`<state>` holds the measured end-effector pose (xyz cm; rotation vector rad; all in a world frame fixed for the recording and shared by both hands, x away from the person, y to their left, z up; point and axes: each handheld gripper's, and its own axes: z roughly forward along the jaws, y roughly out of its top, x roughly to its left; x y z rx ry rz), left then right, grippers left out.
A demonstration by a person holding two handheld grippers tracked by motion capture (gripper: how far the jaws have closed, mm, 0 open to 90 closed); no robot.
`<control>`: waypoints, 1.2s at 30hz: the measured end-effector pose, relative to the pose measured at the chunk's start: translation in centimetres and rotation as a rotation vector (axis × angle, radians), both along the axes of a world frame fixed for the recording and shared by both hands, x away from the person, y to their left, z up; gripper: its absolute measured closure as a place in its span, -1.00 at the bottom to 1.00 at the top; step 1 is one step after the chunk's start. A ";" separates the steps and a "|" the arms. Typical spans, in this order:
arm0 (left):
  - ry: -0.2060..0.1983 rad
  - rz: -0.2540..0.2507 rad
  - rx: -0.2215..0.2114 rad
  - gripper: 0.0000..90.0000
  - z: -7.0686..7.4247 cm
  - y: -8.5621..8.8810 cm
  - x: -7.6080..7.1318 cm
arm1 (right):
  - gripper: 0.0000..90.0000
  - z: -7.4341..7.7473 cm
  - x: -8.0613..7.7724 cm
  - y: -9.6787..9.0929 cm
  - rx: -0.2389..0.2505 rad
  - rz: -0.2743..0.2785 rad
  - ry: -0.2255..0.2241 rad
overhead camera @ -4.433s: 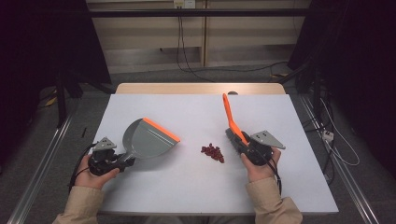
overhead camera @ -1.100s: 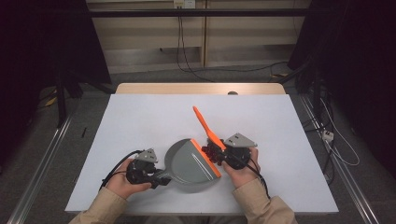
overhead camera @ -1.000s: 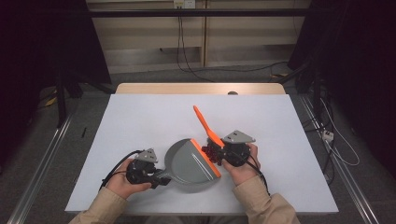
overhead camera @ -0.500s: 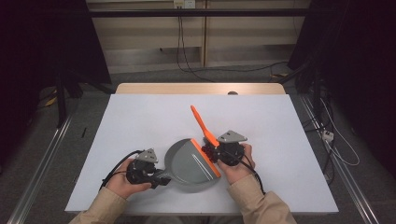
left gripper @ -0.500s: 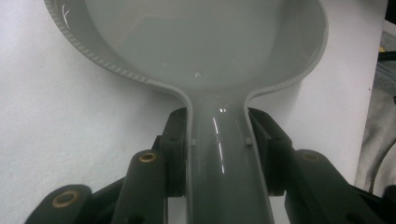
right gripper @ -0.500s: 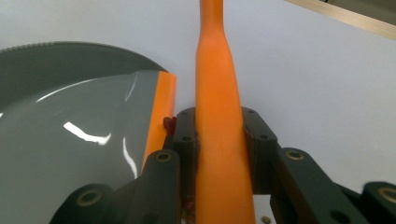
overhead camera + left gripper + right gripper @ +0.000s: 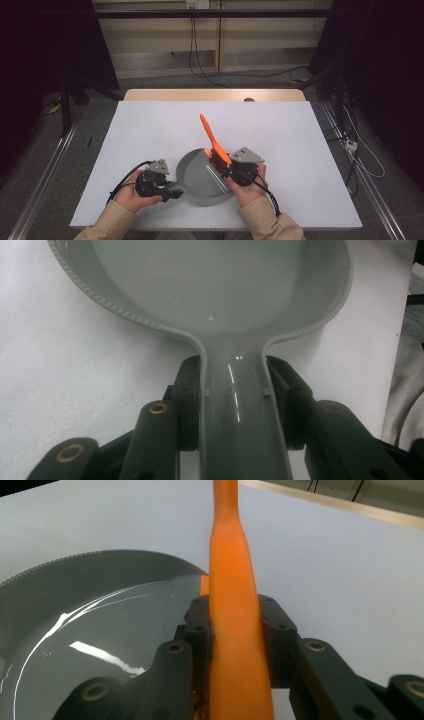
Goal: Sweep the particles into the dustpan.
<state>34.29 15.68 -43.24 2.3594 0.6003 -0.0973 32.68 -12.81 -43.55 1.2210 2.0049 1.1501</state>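
dustpan (image 7: 202, 177) handle clamped by left claw (image 7: 235, 390), steadied on desk (image 7: 150, 130); brush (image 7: 212, 140) gripped by right claw (image 7: 235, 625), red bits (image 7: 216, 162) swept in.

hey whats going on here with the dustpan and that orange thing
A person at a white table is sweeping up small red bits. The left gripper is clamped on the handle of a grey dustpan, which lies flat on the table. The right gripper is clamped on the handle of an orange brush, held at the dustpan's orange front edge, where the red bits lie.
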 end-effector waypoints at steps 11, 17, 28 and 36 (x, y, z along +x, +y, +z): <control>0.007 0.009 0.000 0.39 -0.2 0.0 0.0 | 0.59 0.4 0.0 1.2 0.017 0.017 -0.008; 0.003 0.008 0.010 0.39 -0.2 0.1 0.0 | 0.59 1.1 -0.1 2.4 0.026 0.067 -0.011; 0.014 0.011 0.012 0.39 -0.5 0.1 0.0 | 0.58 2.6 2.1 -1.0 0.028 0.002 -0.033; 0.021 0.008 0.010 0.39 -0.5 0.2 0.1 | 0.59 1.3 3.6 -2.9 -0.080 -0.034 -0.024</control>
